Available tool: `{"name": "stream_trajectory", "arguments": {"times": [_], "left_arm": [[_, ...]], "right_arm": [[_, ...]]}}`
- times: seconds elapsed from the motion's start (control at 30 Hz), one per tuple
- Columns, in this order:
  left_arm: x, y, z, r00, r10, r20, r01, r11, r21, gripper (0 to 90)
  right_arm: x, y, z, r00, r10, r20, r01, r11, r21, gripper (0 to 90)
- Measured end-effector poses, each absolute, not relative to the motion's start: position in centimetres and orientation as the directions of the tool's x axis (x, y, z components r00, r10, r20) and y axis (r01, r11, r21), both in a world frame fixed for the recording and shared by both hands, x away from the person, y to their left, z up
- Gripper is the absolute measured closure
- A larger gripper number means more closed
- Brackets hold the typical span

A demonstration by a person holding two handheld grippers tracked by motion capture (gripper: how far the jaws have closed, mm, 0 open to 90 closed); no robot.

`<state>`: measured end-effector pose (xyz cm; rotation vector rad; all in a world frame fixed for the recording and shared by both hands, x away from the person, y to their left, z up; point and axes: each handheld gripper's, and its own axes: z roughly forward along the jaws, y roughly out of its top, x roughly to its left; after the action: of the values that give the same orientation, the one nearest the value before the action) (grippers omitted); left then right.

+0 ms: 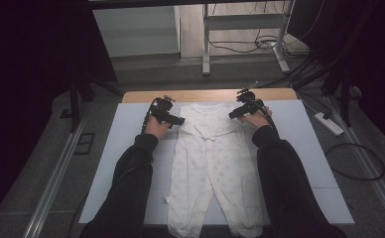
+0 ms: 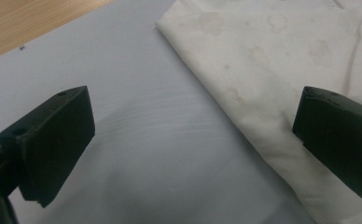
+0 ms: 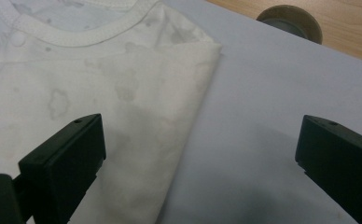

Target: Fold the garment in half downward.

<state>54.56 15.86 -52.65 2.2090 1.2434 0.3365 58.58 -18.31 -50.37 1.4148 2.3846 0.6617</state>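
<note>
A white baby romper [image 1: 211, 163] with a faint cloud print lies flat on the pale blue mat [image 1: 106, 163], neck at the far end, legs toward me. Its sleeves are folded in over the chest. My left gripper [image 1: 179, 120] hovers at the garment's left shoulder edge [image 2: 244, 60], open, jaws straddling the cloth's border. At the right shoulder, my right gripper [image 1: 231, 115] is open as well, one jaw over the folded fabric [image 3: 137, 102], the other over bare mat. Neither holds anything.
The mat covers a wooden table whose far edge [image 1: 205, 94] shows beyond the romper. A round hole with a grommet [image 3: 288, 21] sits in the wood. On the floor beyond are a metal frame [image 1: 206, 44], cables and a power strip [image 1: 329, 124].
</note>
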Motion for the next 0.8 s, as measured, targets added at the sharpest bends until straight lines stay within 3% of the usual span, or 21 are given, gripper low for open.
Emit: {"name": "stream_trajectory", "arguments": {"times": [0.8], "left_arm": [[54.9, 15.1, -54.0, 0.479, 0.876, -0.051, 0.731, -0.366, 0.576, 0.0]], "right_arm": [[59.2, -18.6, -51.6, -0.444, 0.896, -0.025, 0.769, 0.395, 0.502, 2.3]]}}
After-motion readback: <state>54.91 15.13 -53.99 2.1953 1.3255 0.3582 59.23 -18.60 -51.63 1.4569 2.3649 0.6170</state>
